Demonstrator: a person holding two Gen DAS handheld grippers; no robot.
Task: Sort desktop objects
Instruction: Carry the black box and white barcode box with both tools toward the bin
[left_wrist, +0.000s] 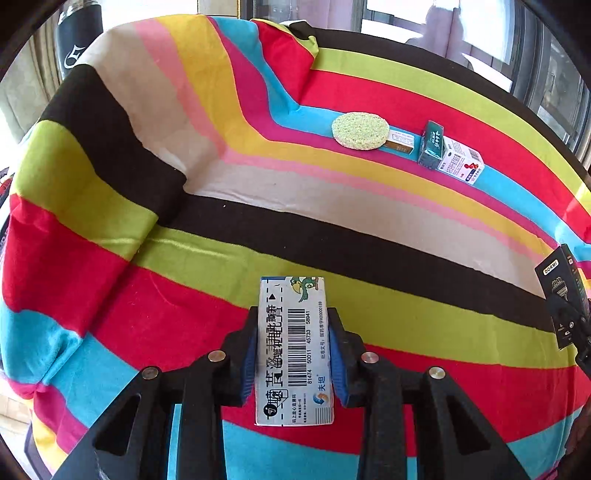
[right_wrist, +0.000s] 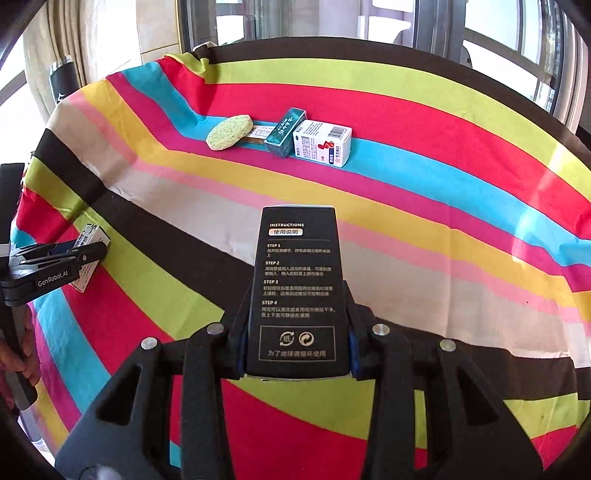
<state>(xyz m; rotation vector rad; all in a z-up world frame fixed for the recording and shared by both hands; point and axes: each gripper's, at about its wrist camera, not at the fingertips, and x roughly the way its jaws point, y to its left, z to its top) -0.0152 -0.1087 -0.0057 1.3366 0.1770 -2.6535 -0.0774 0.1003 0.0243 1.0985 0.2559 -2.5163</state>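
Left gripper (left_wrist: 293, 354) is clamped on a white medicine box (left_wrist: 293, 350), held above the striped cloth (left_wrist: 110, 295). Right gripper (right_wrist: 297, 332) is squeezing a black instructions box (right_wrist: 297, 291) the same way. Further back on the blue stripe sit a green sponge (right_wrist: 229, 132), a teal box (right_wrist: 286, 132) and a white carton (right_wrist: 322, 143), all bunched together.

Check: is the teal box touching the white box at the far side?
Touching. The right wrist view shows the teal box pressed against the white box, no cloth between.

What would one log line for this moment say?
left gripper: shut on white box | right gripper: shut on black box | sponge, two boxes: on cloth
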